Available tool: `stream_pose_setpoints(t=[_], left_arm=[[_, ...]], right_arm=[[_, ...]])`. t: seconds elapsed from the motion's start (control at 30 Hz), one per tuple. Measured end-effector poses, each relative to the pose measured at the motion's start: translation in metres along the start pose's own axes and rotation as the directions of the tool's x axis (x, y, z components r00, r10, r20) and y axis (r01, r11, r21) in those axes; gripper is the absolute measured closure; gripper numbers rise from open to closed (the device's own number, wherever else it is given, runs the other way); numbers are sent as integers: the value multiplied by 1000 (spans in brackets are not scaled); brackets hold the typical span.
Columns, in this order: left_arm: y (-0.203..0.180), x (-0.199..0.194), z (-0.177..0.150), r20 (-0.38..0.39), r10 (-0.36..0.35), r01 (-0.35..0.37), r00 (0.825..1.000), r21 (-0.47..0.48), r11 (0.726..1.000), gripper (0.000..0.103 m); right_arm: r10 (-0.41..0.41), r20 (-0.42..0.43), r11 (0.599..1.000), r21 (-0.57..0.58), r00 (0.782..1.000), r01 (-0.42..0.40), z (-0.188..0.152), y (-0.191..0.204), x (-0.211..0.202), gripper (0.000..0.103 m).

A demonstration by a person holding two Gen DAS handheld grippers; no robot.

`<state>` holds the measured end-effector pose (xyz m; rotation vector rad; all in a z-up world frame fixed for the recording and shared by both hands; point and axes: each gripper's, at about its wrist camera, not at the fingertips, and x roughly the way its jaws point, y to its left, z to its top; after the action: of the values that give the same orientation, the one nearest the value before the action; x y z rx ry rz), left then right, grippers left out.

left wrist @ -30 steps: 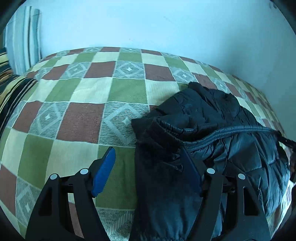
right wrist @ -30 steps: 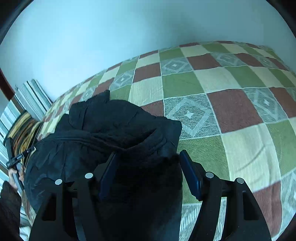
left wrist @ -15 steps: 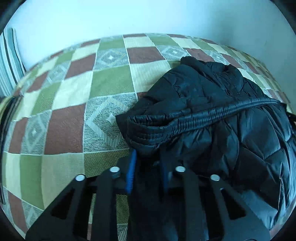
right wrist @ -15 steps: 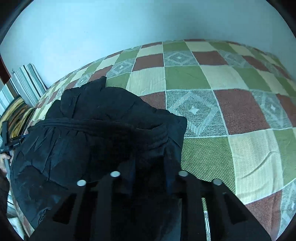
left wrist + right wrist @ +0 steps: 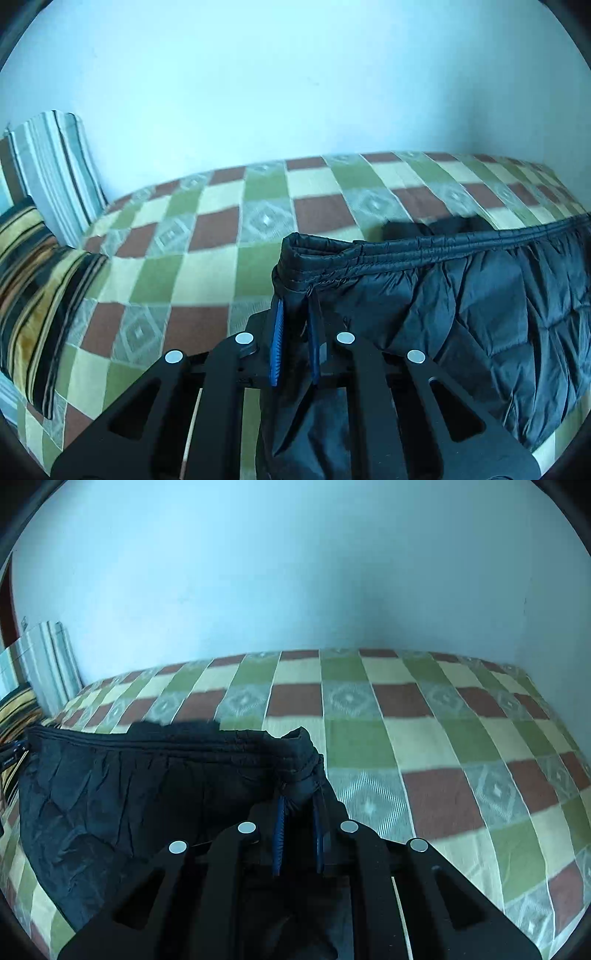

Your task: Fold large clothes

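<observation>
Over checkered bed (image 5: 207, 273): left gripper (image 5: 294, 314) clamped on black jacket (image 5: 461, 302) hem; right gripper (image 5: 299, 805) closing on other corner.

A checkered bedspread (image 5: 207, 236) covers the bed; a black puffer jacket (image 5: 480, 314) lies beside the tongs, striped pillows (image 5: 33, 280) far left.

Open checked bedspread (image 5: 424, 738) stretches beyond the lifted black jacket (image 5: 480, 295). Striped pillows (image 5: 48, 206) and the wall (image 5: 295, 92) bound it.
</observation>
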<state>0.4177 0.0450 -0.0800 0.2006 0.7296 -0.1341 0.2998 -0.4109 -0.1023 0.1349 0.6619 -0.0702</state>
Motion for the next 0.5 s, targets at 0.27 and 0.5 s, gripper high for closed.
stream_pose_setpoints(t=[0.27,0.5], left_arm=[[-12,85,22,-92,126,-128,988,-20,992,93],[-18,141,8,-178,176,-175,968,20,984,92]], right_arm=[[-57,-82,998,25,995,59,25,3,89,91],[-77,-188,996,27,979,84,6,-5,148,91]])
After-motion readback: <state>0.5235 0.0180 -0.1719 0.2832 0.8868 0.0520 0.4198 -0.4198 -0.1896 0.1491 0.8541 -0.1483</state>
